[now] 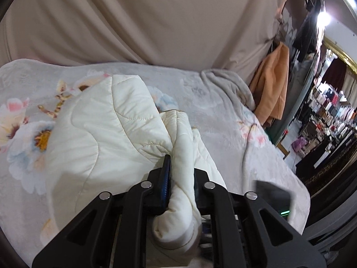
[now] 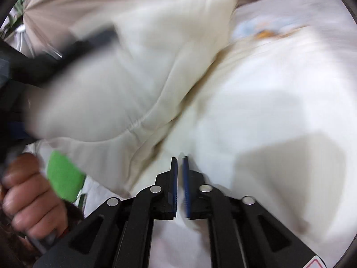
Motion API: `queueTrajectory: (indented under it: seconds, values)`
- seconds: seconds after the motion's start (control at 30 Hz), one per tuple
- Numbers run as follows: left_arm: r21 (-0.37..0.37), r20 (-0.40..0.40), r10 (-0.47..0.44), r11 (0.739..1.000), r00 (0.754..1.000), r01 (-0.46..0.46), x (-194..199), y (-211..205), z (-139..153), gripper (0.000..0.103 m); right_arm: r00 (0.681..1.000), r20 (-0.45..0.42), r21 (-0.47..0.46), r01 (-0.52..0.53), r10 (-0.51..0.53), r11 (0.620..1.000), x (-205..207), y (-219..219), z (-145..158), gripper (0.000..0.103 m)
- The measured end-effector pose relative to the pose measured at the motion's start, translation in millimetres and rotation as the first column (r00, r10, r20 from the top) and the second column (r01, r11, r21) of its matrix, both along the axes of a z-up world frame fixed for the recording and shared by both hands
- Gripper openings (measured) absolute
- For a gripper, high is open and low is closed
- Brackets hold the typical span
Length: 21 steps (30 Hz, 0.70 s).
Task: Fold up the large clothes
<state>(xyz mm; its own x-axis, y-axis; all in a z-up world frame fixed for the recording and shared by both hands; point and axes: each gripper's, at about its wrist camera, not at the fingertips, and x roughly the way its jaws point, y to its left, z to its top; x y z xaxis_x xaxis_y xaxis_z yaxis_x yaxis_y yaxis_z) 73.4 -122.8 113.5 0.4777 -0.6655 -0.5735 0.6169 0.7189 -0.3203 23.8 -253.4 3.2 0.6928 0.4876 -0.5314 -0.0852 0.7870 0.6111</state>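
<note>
Both grippers are at work on a cream quilted jacket (image 1: 93, 134) that lies on a floral blanket (image 1: 223, 102) spread over a table or bed. Seen from the left wrist, the left gripper (image 1: 179, 167) is clamped on a thick rolled edge of the jacket, the fabric bunched between its blue pads and trailing back under the camera. Seen from the right wrist, the right gripper (image 2: 180, 163) has its jaws almost together with only a thin gap, and nothing appears pinched between them; the jacket (image 2: 256, 102) fills that view, badly blurred. A hand (image 2: 29, 194) grips the other tool's handle at lower left. The likely risk: the padded roll in the left grip is bulky and could slip free if pulled hard, undoing the fold. With the right gripper apparently empty, the far side has no support and may sag or bunch unevenly.
</note>
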Motion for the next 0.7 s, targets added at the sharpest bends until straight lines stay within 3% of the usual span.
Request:
queueTrajectory:
  seconds: [0.13, 0.23, 0.33, 0.43, 0.5, 0.57, 0.6, 0.7]
  values:
    - [0.079, -0.042, -0.028, 0.996, 0.999, 0.031, 5, -35, -34, 0.013, 0.982, 0.008, 0.052, 0.187, -0.188, 0.981, -50, -57, 1, 0.011]
    - [0.135, -0.044, -0.026, 0.99, 0.999, 0.032, 5, -55, -54, 0.013, 0.964, 0.02, 0.071, 0.264, -0.265, 0.962, -75, -83, 4, 0.011]
    - [0.146, -0.065, -0.019, 0.989, 0.998, 0.028, 6, -61, -69, 0.017, 0.958, 0.038, 0.083, 0.282, -0.286, 0.956, -86, -90, 9, 0.012]
    - [0.069, -0.07, -0.047, 0.996, 0.996, 0.051, -2, -47, -56, 0.03, 0.962, 0.066, 0.076, 0.261, -0.266, 0.962, -87, -82, 17, 0.013]
    - [-0.026, -0.089, -0.08, 0.997, 0.993, 0.078, -9, -26, -37, 0.052, 0.964, 0.082, 0.053, 0.25, -0.254, 0.967, -83, -84, 21, 0.019]
    - [-0.117, -0.099, -0.095, 0.99, 0.99, 0.084, -15, 1, -22, 0.068, 0.964, 0.105, 0.033, 0.242, -0.245, 0.97, -84, -80, 30, 0.04]
    - [-0.165, -0.102, -0.089, 0.984, 0.991, 0.072, -19, 19, -13, 0.076, 0.963, 0.127, 0.019, 0.239, -0.239, 0.971, -86, -80, 36, 0.043]
    - [-0.232, -0.072, 0.015, 0.972, 0.997, -0.031, -26, 66, 3, 0.081, 0.957, 0.206, -0.003, 0.21, -0.205, 0.978, -89, -72, 55, 0.062]
